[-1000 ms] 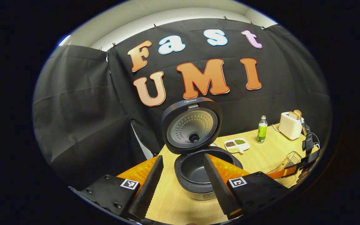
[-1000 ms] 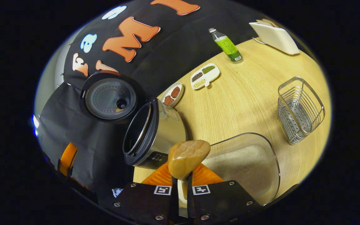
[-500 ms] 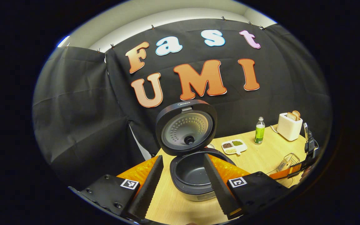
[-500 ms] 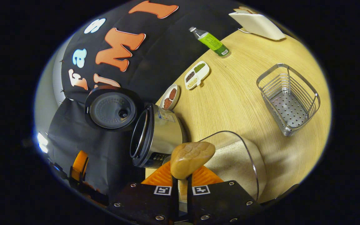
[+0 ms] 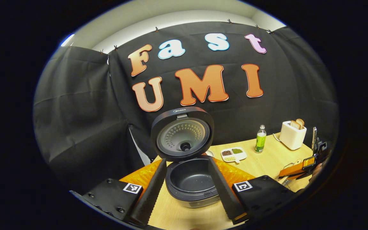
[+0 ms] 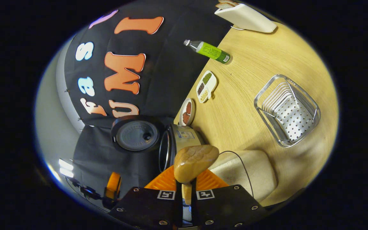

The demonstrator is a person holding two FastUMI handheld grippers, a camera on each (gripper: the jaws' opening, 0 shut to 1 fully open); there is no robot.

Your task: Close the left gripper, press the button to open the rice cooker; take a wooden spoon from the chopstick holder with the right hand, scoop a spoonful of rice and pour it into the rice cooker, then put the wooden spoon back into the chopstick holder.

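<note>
Holding Spoon Over Rice Container, Cooker Lid Open

Spanning both views, the wooden desk (image 6: 244, 105) carries every item. The rice cooker (image 5: 192, 183) stands at the desk's edge nearest the booth wall, its lid (image 5: 182, 134) raised upright and its dark inner pot exposed. In the right gripper view, the cooker body (image 6: 179, 143) lies just left of the spoon. The clear rice container (image 6: 251, 175) sits directly below and to the right of the right gripper, its contents a pale, level mass.

The wire chopstick holder (image 6: 287, 110) stands apart on open desk, with nothing visible inside it. A white toaster (image 5: 292, 134) with bread in its slots occupies the far corner; a green bottle (image 5: 260, 139) stands near it. The divided dish (image 5: 233, 154) of grains lies between bottle and cooker, with a small round dish (image 6: 187, 111) (reddish contents) close beside the cooker.

The left gripper (image 5: 187, 188) is released, fingers spread wide on either side of the cooker without touching it. The right gripper (image 6: 185, 191) is clenched on the handle of the wooden spoon (image 6: 195, 161), whose bowl rises above the fingers. Whether the bowl holds rice cannot be told.
</note>
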